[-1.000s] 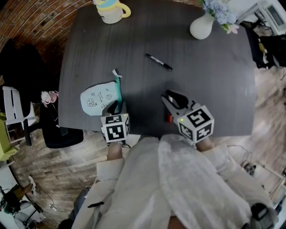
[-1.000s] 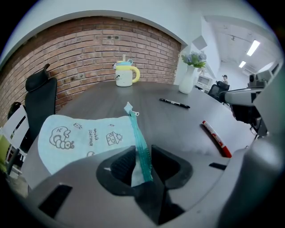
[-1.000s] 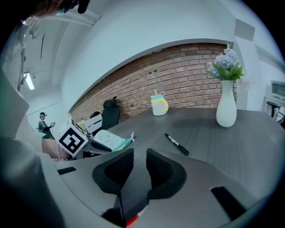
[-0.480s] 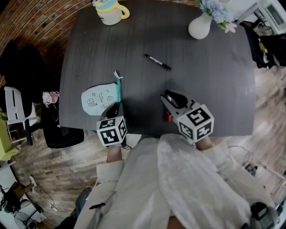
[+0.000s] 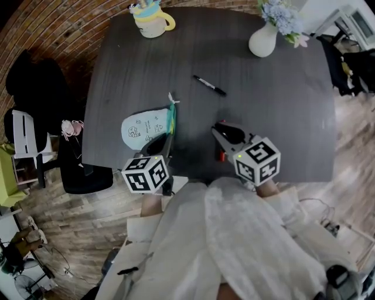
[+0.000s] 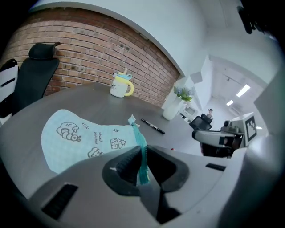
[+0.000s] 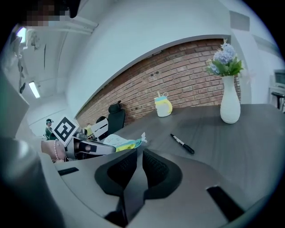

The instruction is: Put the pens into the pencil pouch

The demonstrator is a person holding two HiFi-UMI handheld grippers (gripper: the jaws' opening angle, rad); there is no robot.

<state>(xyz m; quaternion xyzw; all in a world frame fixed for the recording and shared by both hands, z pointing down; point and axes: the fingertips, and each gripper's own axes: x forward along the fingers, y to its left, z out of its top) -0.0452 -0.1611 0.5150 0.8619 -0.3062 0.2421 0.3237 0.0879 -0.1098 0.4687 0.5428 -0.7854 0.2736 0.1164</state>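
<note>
Head view, lower left of centre: the left hand-held gripper point(image 5: 161, 143) is clamped on the pencil pouch point(image 5: 143, 128). Its own view settles it. The jaws have just been closing, and the pouch's teal zipper edge point(image 6: 141, 156) is pinched upright between the pads. The rest of the pale blue pouch, with its little cartoon prints, spreads away to the left over the dark worktop point(image 5: 275, 105). It looks flat, and no view shows what is inside it.

The pen point(image 5: 210, 85) is well apart from the pouch, lying alone on the bare worktop just above the frame's centre, black with a white band. Nothing touches it.

Lower right of centre, the right hand-held gripper point(image 5: 225, 130) points up the frame toward that pen. Its jaws have just been closing too and now stand at a narrow slit with nothing between them; its own view shows only worktop beyond the pads.

Other containers: at the top left edge stands a cream mug point(image 5: 151, 26) with a yellow handle, and a few thin things poke out of it, too small to name. At the top right a white vase point(image 5: 262, 41) holds a bunch of blue and pale flowers point(image 5: 281, 14).
</note>
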